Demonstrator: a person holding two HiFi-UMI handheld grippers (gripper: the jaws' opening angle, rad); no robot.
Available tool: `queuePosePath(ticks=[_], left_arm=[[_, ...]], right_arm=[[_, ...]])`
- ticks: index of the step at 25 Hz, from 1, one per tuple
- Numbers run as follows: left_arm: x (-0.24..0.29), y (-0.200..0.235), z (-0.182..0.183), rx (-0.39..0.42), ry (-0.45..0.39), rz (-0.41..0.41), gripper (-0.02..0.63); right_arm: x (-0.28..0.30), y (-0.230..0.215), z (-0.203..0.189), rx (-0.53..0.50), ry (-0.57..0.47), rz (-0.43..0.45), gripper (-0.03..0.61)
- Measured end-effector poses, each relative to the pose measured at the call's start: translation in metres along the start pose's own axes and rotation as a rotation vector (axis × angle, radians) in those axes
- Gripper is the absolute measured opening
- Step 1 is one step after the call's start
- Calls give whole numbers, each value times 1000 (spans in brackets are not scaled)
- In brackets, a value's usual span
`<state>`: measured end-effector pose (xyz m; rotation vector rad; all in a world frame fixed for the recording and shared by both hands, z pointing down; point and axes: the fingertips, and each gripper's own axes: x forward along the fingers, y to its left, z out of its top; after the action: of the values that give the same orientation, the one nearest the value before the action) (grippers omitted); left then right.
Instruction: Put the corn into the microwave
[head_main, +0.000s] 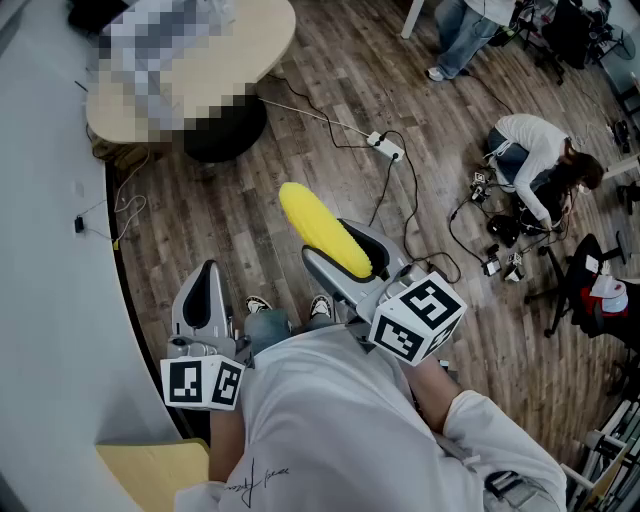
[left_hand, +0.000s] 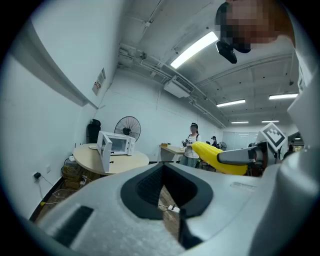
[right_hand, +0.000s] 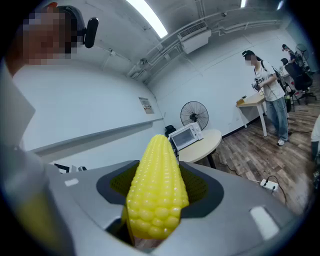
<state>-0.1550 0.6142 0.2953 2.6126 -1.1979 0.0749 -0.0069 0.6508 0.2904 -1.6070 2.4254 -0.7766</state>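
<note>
Two tools are held out over a wooden floor, one in each hand. The right tool is clamped on the corn. Its jaws stand wide, one on each side of the cob, and their dark pads press its sides. The yellow cob sticks out past the jaw tips, pointing forward and away from the person. The left tool has its jaws together, tips meeting, with nothing between them. In the left gripper view the corn shows off to the right, level with that tool.

Across the room a white microwave sits on a round tabletop by the wall, its door swung open. The corn is well apart from it, up in the air. A standing fan is behind the tabletop. A white power strip lies on the floor with its cable trailing. One person stands near a desk further back, and another person crouches on the floor at the right.
</note>
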Motion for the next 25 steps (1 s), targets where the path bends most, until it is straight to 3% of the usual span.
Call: queuePosePath(ticks=[11,25], left_arm=[[21,-10,-2,16,18,1,-8],[88,14,23,28,1,-35,-8]], right_arm=[[-2,-25,17,-7,-14,-17,264],[50,-57,48,-38,-3,-41,264]])
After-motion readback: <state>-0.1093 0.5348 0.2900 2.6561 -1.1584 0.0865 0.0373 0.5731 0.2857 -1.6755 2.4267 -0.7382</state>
